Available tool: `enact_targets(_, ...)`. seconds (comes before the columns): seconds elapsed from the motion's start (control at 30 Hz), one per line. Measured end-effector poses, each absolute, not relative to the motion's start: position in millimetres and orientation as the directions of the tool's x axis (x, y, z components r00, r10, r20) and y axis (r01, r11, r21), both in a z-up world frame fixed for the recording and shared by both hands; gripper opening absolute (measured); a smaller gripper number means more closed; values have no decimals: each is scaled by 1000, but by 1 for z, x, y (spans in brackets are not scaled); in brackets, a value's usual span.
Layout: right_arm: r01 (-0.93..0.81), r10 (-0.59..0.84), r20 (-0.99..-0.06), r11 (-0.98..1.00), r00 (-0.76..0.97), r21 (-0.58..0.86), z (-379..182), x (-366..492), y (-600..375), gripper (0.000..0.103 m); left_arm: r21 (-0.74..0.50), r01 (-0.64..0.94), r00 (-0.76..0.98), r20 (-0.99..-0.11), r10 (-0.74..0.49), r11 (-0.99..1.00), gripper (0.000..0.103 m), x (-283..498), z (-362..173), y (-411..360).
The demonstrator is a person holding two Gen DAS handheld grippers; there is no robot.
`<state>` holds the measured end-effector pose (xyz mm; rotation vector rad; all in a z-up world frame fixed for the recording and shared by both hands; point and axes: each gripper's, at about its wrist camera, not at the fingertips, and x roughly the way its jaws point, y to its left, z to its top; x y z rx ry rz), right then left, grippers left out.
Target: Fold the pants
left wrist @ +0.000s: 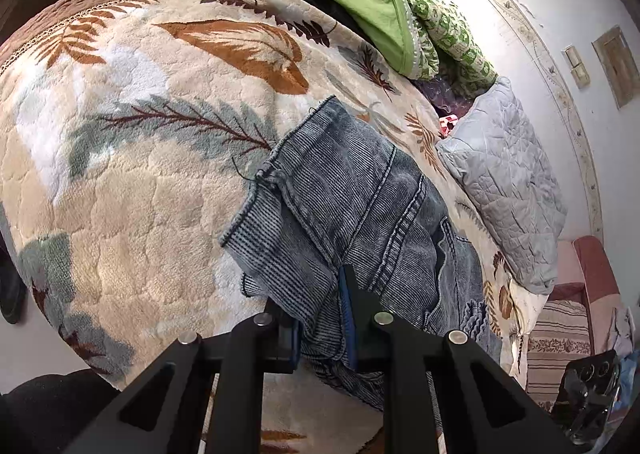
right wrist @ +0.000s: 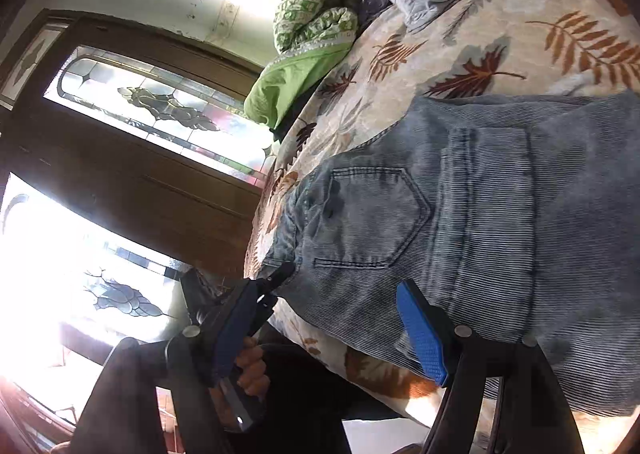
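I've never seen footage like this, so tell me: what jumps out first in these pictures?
The faded blue ribbed-denim pants lie partly folded on a plush cream blanket printed with brown and grey leaves. The left claw is shut on the denim at the near edge, while the right claw stands open beside the pants. A bright green quilt is heaped at the far end.

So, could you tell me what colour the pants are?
Faded blue-grey ribbed denim pants, best in the right wrist view.

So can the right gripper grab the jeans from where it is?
Probably yes. The right gripper has its jaws open with nothing between them, and the jeans lie just ahead on the leaf blanket, uncovered. The left gripper already pinches another edge, off to the side.
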<state>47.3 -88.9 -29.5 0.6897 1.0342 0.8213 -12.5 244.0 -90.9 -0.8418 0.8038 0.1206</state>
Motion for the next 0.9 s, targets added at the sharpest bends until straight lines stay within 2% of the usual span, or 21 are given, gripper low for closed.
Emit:
enact_targets(0.1, -243, 812, -554, 584, 187, 774, -35, 71, -37, 75, -652, -387, 712, -661, -238, 652, 18, -14, -96, 250)
enact_targets(0.23, -128, 733, -679, 677, 36, 725, -85, 98, 11, 76, -663, -371, 713, -652, -258, 650, 18, -13, -98, 252)
enact_targets(0.47, -184, 729, -675, 683, 111, 707, -57, 94, 13, 79, -648, -366, 715, -655, -245, 668, 18, -16, -97, 250)
enact_targets(0.57, -115, 714, -699, 697, 31, 708, -90, 102, 19, 79, -632, -372, 715, -662, -224, 680, 18, -14, -95, 247)
enact_targets(0.7, -155, 759, -642, 651, 110, 743, -60, 96, 0, 79, -588, -366, 721, -669, -180, 721, 17, -13, -85, 239)
enact_targets(0.8, -199, 749, -633, 662, 194, 723, -38, 79, -38, 79, -542, -359, 727, -673, -136, 760, 17, -12, -74, 231)
enact_targets(0.9, -156, 708, -654, 701, 267, 696, -40, 62, -91, 79, -485, -345, 737, -670, -88, 804, 16, -11, -57, 220)
